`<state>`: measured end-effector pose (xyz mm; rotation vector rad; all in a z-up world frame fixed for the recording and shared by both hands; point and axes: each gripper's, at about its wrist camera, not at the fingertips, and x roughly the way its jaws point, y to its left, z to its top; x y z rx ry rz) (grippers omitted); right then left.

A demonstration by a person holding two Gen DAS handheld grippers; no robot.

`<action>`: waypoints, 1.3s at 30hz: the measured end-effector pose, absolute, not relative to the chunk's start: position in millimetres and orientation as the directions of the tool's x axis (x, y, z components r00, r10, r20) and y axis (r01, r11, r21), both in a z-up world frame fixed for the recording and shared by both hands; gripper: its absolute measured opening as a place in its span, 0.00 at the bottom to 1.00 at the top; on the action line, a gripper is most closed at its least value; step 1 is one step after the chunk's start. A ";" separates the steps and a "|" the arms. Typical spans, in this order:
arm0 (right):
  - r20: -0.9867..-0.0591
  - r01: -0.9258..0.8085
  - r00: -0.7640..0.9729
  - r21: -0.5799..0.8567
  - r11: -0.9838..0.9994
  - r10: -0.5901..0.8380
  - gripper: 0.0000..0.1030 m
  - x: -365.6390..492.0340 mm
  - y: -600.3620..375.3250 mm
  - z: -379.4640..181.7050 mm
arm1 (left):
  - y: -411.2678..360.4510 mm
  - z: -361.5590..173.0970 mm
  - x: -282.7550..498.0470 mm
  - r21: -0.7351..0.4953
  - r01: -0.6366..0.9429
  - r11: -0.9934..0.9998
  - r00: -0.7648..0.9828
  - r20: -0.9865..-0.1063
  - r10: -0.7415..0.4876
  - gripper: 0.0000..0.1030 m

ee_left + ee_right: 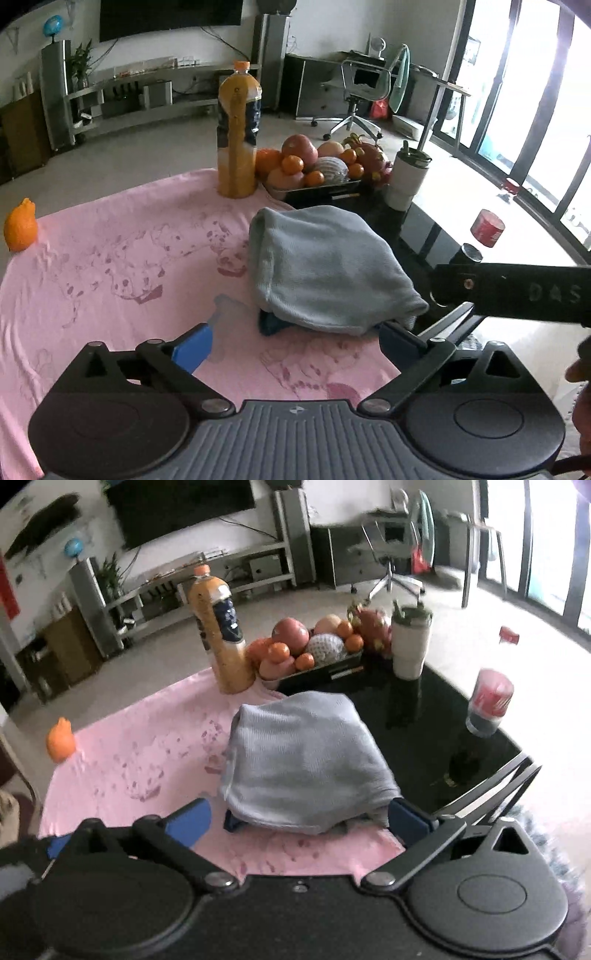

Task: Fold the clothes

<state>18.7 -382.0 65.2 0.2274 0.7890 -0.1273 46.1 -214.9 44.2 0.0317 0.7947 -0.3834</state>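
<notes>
We have both grippers, left (295, 341) and right (299, 818), spread wide and empty just short of the grey garment (325, 269), which sits folded on the pink cloth (110, 266). Its right edge overhangs bare black table (424, 716); the juice bottle (238, 133) and fruit tray (321, 188) crowd behind.

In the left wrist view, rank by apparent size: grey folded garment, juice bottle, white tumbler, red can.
1. grey folded garment, clearly largest, though nearest the camera
2. juice bottle
3. white tumbler
4. red can, smallest
</notes>
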 end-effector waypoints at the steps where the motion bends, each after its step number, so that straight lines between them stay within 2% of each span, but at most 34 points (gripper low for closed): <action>1: -0.711 0.195 0.702 0.139 0.971 -0.039 1.00 13.5 -379.7 70.1 | -214.5 45.7 43.7 -0.114 0.347 0.931 0.634 -0.703 -0.322 0.96; 19: -0.709 0.227 0.702 0.139 0.964 -0.063 1.00 -31.8 -395.4 80.8 | -234.6 66.5 1.7 -0.080 0.398 0.914 0.645 -0.684 -0.340 0.99; 39: -0.709 0.207 0.704 0.152 0.966 -0.039 1.00 -39.9 -389.9 76.6 | -235.6 65.5 -0.6 -0.063 0.382 0.922 0.657 -0.684 -0.319 0.99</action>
